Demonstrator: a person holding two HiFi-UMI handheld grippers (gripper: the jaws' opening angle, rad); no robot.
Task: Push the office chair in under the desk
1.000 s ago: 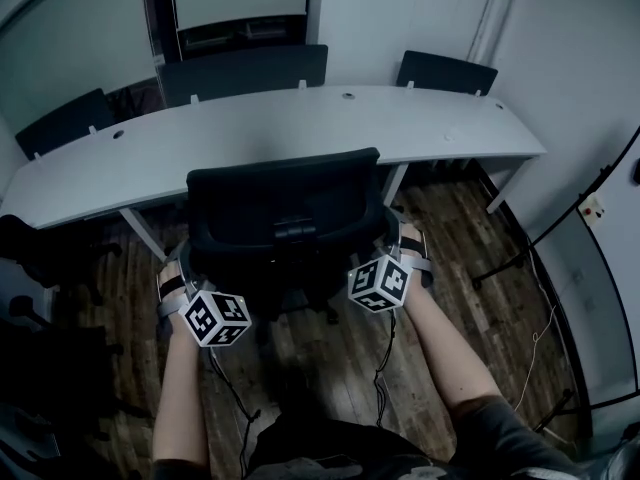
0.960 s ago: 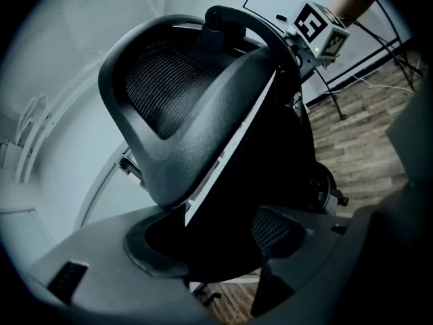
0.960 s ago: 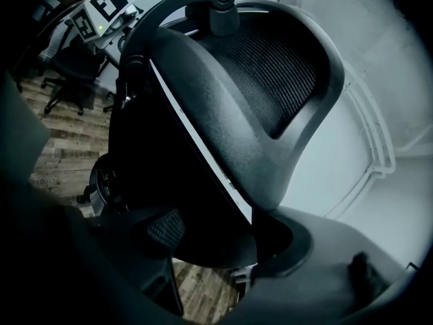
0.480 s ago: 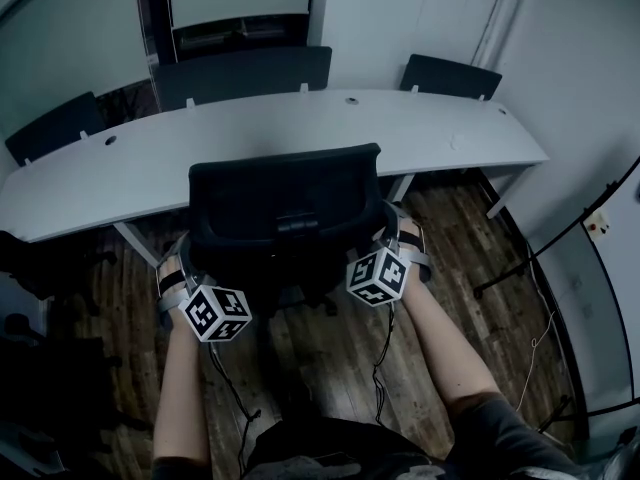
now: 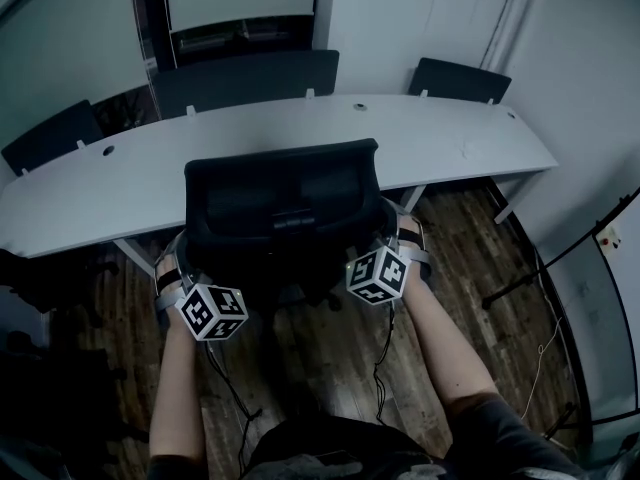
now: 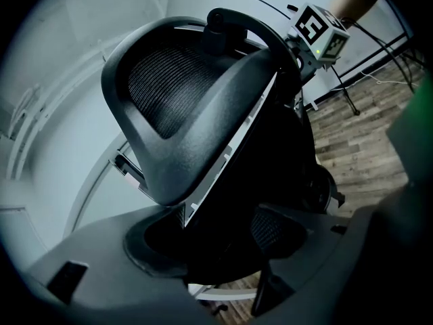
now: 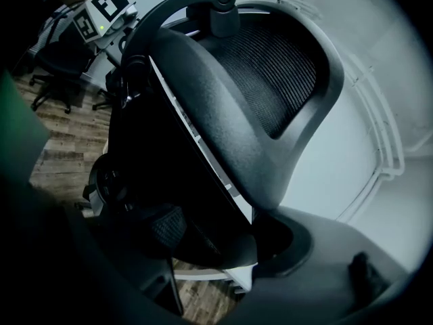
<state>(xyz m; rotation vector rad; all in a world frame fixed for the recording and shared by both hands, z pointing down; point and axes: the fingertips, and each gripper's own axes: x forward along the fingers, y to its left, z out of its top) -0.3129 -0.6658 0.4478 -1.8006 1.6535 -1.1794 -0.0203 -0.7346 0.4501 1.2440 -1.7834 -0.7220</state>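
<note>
The black mesh-back office chair [image 5: 280,208] stands in front of the long white desk [image 5: 130,183], its backrest top overlapping the desk's near edge. My left gripper [image 5: 185,268] holds the backrest's left edge and my right gripper [image 5: 392,240] holds its right edge. In the left gripper view the backrest frame [image 6: 203,120] runs down between the jaws of the left gripper [image 6: 216,249], whose pads lie against it. The right gripper view mirrors this: the backrest [image 7: 257,107] sits between the jaws of the right gripper [image 7: 223,249]. The chair's seat is hidden.
Dark chairs stand behind the desk at the middle [image 5: 245,78], right [image 5: 460,80] and left [image 5: 50,138]. Another dark chair [image 5: 40,268] is on the wooden floor at the left. A thin stand [image 5: 560,258] and cables lie along the right wall.
The chair and both grippers have moved forward toward the desk; the backrest top now overlaps the desk's near edge. Both grips stay the same.
</note>
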